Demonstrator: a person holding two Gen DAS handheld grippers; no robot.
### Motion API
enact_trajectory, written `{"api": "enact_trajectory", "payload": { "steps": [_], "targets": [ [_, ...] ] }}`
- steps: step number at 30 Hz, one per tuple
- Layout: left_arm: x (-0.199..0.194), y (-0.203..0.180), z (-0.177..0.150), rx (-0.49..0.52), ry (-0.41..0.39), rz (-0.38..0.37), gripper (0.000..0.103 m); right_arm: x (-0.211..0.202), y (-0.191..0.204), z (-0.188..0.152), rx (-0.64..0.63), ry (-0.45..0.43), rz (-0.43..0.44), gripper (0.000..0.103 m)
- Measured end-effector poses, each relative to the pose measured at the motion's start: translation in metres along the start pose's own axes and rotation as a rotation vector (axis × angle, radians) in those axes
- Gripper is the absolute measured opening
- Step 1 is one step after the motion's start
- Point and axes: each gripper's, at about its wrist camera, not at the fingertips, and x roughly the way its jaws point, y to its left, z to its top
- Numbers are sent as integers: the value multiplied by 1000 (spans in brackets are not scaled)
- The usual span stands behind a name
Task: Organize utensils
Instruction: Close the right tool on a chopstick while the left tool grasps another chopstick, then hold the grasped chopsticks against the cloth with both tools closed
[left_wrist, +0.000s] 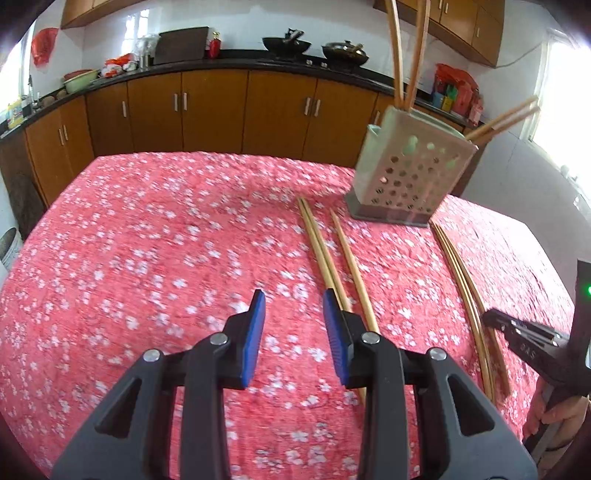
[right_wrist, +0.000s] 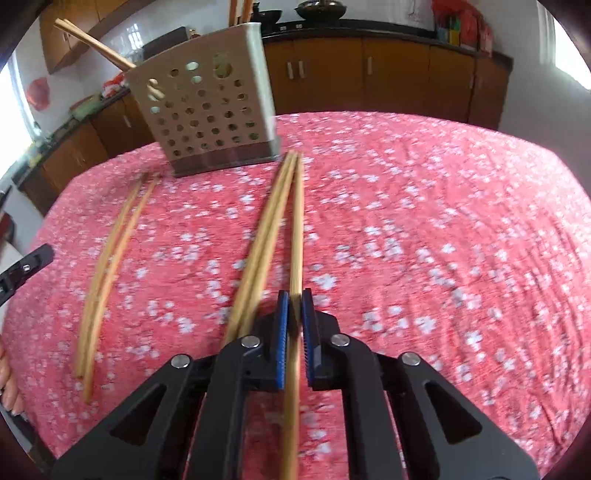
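A grey perforated utensil holder (left_wrist: 410, 173) stands on the red floral tablecloth (left_wrist: 166, 240) with several wooden chopsticks sticking out; it also shows in the right wrist view (right_wrist: 210, 107). Loose chopsticks lie in two groups: one (left_wrist: 332, 258) just right of my left gripper (left_wrist: 293, 306), which is open and empty above the cloth, and another (left_wrist: 465, 288) further right. In the right wrist view my right gripper (right_wrist: 294, 302) has its blue pads close around a single chopstick (right_wrist: 296, 229); two more chopsticks (right_wrist: 266, 236) lie just left of it, another pair (right_wrist: 110, 258) at far left.
Brown kitchen cabinets (left_wrist: 221, 110) with a dark counter holding woks and bags run behind the table. The table's far edge lies just behind the holder. The right gripper's black body (left_wrist: 532, 343) shows at the left wrist view's right edge.
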Motion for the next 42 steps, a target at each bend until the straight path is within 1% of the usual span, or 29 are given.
{"api": "enact_trajectory", "payload": {
  "steps": [1, 3, 4, 5, 10, 13, 17, 20, 21, 23, 27, 30, 32, 36, 42],
  "targets": [
    [3, -3, -2, 4, 11, -11, 33, 1, -4, 1, 13, -7, -19, 8],
    [8, -8, -6, 8, 27, -29, 32, 1, -13, 3, 52, -10, -19, 8],
    [10, -11, -7, 12, 36, -37, 30, 1, -16, 3, 63, -11, -16, 8],
    [12, -14, -8, 18, 45, -43, 27, -1, -19, 3, 63, -11, -16, 8],
    [26, -29, -13, 57, 91, -42, 21, -3, -21, 1, 48, -17, -19, 8],
    [33, -32, -15, 66, 117, -28, 19, -3, -21, 0, 48, -17, -16, 8],
    [35, -32, -16, 74, 120, -25, 19, -4, -21, -1, 46, -19, -17, 8],
    [39, -34, -16, 83, 118, 0, 18, -5, -20, -1, 42, -18, -22, 8],
    [40, -35, -16, 84, 115, 8, 17, -5, -19, 0, 42, -17, -17, 8],
    [42, -34, -15, 82, 110, 27, 9, -4, -18, 0, 41, -15, -4, 8],
    [46, -20, -8, 63, 109, 69, 8, -3, -17, -1, 8, -24, -6, 8],
    [47, 5, 0, 25, 107, 113, 8, -1, -22, 1, 9, -33, -33, 8],
    [47, 19, 3, 10, 106, 130, 8, 1, -32, 6, 29, -38, -56, 8],
    [47, 40, 7, 6, 96, 138, 9, 1, -49, 11, 63, -43, -79, 8],
    [44, 47, 7, -17, 87, 111, 10, 1, -54, 12, 73, -43, -74, 8]
  ]
}}
